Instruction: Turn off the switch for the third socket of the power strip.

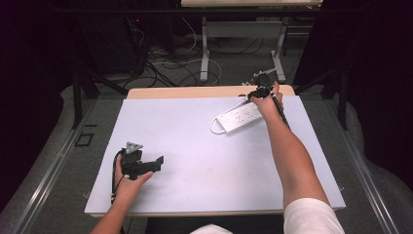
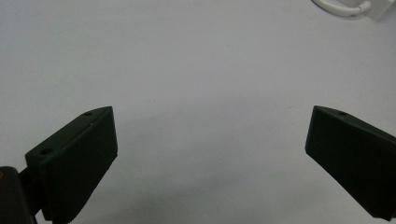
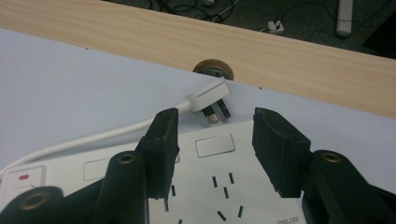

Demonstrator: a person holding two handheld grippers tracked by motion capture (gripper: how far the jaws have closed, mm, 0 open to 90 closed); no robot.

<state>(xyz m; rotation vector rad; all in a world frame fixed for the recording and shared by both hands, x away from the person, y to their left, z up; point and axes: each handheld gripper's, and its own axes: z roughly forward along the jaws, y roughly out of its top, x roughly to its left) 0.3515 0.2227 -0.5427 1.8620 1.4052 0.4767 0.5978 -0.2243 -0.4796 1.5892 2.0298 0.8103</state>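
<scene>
A white power strip (image 1: pixel 239 117) lies slantwise near the far right of a pale mat (image 1: pixel 195 161) covering the wooden table (image 1: pixel 195 91). The person's right gripper (image 3: pixel 215 135) hovers just over the strip's far end, jaws partly apart and gripping nothing. Ahead of them lies the strip's own flat white plug (image 3: pixel 208 98), on its side at the mat's far edge, metal prongs (image 3: pixel 215 112) pointing back toward the strip.

The likely trouble: the plug lies flat and low, so the jaws could close on its cord (image 3: pixel 93 139) or skid off the smooth casing, nudging it toward the round cable hole (image 3: pixel 213 69) just behind it. The jaws sit very near the strip's top, so pressing down could shove or tilt the strip instead.

The strip is long and glossy, with several socket groups, blank label panels and a red switch (image 3: pixel 24 177) at its cord end. The cord loops back alongside it.

The left gripper (image 2: pixel 210 140) rests near the mat's near left, jaws wide apart and empty.
</scene>
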